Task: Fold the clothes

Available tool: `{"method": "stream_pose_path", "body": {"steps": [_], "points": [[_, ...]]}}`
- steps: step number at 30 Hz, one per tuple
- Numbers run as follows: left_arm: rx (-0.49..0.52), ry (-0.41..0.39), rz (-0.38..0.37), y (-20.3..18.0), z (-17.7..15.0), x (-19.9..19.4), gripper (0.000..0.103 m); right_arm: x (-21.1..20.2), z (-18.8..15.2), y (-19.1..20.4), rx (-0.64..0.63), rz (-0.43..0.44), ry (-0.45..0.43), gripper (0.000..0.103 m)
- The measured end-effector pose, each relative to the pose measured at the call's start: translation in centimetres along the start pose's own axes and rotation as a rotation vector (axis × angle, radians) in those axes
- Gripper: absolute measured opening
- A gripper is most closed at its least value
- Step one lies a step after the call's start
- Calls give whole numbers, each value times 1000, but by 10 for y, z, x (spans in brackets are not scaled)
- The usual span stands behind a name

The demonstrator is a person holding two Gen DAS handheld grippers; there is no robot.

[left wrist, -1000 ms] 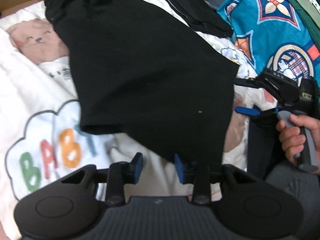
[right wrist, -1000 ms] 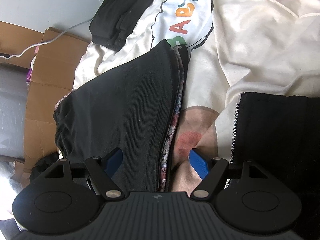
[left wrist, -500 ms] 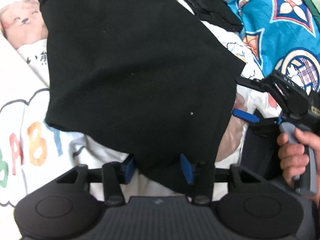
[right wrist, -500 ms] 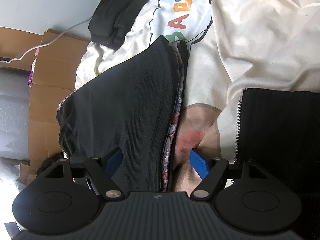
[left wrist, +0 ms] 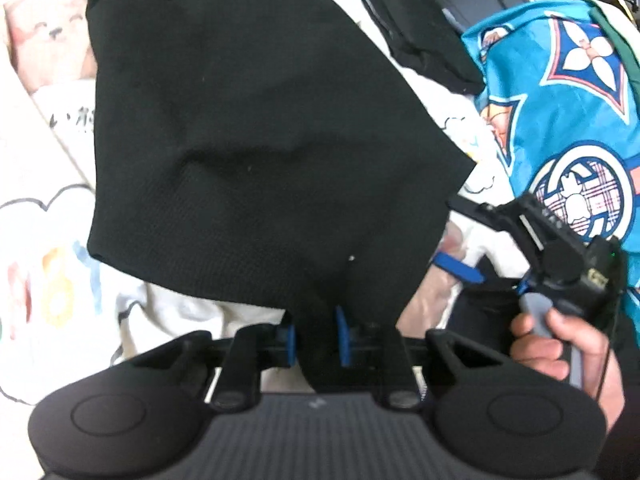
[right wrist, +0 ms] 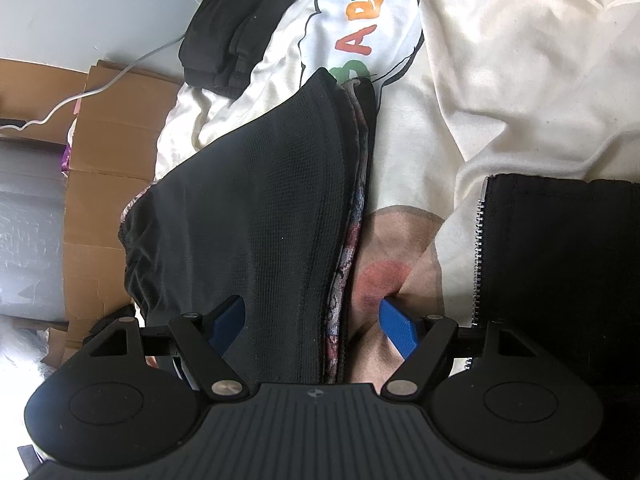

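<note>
Fabric of the black garment [left wrist: 260,140], spread on the printed white blanket [left wrist: 60,240], is seen gathered between the closing jaws of the left gripper [left wrist: 314,336]. In the right wrist view, the right gripper [right wrist: 312,320] is held wide, unclenched, straddling the garment's hem (nothing pinched). A thin pinch may be lost, or the blanket caught along.

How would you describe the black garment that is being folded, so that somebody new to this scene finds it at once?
Start from the white blanket with the coloured letters that covers the bed. The black garment lies spread across its middle, and its near corner sits between the closing pads of the left gripper. Unlike the smaller folded black pile further back, it is wide, flat and mesh-textured.
</note>
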State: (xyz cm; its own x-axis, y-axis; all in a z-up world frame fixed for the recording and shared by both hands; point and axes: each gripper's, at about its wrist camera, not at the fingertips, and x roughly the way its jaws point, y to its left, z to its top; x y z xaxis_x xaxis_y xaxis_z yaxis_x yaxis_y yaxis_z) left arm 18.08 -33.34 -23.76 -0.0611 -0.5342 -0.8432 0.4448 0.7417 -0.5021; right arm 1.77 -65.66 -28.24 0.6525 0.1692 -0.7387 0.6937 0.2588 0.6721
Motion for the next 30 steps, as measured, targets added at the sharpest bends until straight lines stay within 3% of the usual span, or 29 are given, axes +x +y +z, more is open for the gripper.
{"method": "stream_pose_path", "body": {"steps": [4, 11, 13, 18, 20, 22, 23, 30], "points": [[-8, 49, -6, 0, -4, 3, 30, 0, 0, 1, -4, -5, 0, 80], [-23, 105, -22, 6, -19, 23, 35, 0, -1, 3, -11, -12, -1, 80], [-31, 110, -28, 6, -20, 32, 43, 1, -1, 3, -11, -13, -1, 80], [-58, 69, -37, 6, -17, 42, 44, -3, 1, 1, 5, -4, -27, 79], [-50, 49, -37, 5, -16, 42, 35, -8, 3, -2, 24, 5, -58, 79], [-56, 33, -47, 7, -16, 40, 16, -11, 5, -5, 45, 15, -83, 79], [-65, 24, -58, 9, -16, 39, 11, -12, 6, -6, 55, 18, -87, 79], [-82, -27, -105, 14, -19, 22, 6, -12, 6, -6, 56, 20, -87, 79]]}}
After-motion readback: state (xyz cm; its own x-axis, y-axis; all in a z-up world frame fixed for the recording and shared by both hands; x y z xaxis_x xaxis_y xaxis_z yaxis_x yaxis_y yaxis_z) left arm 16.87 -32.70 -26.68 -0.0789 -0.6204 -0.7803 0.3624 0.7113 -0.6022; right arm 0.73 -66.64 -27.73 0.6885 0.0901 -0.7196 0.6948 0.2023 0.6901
